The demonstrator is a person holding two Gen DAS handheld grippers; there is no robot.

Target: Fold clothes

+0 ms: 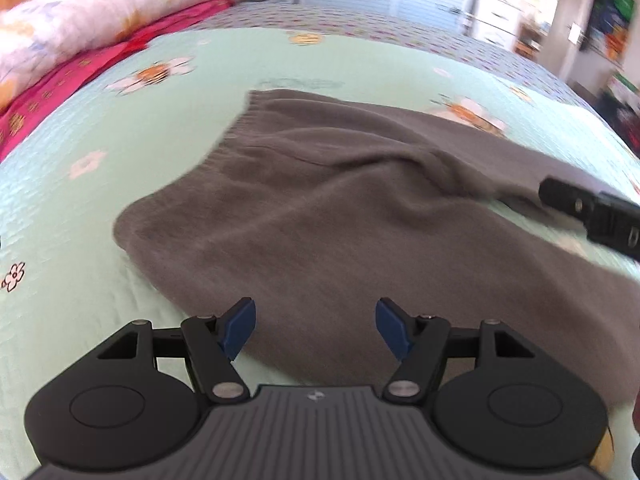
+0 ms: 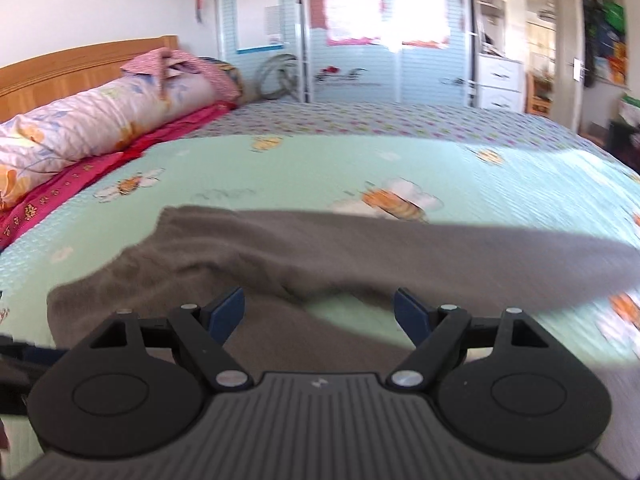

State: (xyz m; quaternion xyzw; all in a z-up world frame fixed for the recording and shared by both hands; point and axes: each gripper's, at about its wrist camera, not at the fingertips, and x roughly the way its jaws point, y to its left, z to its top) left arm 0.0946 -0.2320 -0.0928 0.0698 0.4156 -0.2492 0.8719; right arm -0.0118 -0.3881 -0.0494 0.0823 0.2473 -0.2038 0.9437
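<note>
- The left tool point(image 1: 315, 330) hovers tilted steeply down over the near part of a grey garment point(image 1: 320, 208), its blue-padded fingers point(image 1: 239, 328) spread wide with nothing between them and clear of the cloth.
- The right tool point(image 2: 319, 314) points at a shallower angle across the bed, its jaws wide apart and empty, above a gap where the bedspread shows between two parts of the garment point(image 2: 360, 256).
- From the left wrist view, the right tool point(image 1: 592, 212) shows as a black shape entering from the right edge, low over the garment's right side.
- The grey garment lies spread and rumpled on the near middle of the bed, a gathered band along its left edge, a long part running off toward the right.
- Beneath it, a pale green bedspread point(image 2: 320, 168) printed with bees and flowers; a pink cover point(image 2: 72, 188) and a floral bolster point(image 2: 104, 116) line the bed's left side, against a wooden headboard point(image 2: 80, 64).
- Both views are motion-blurred.
</note>
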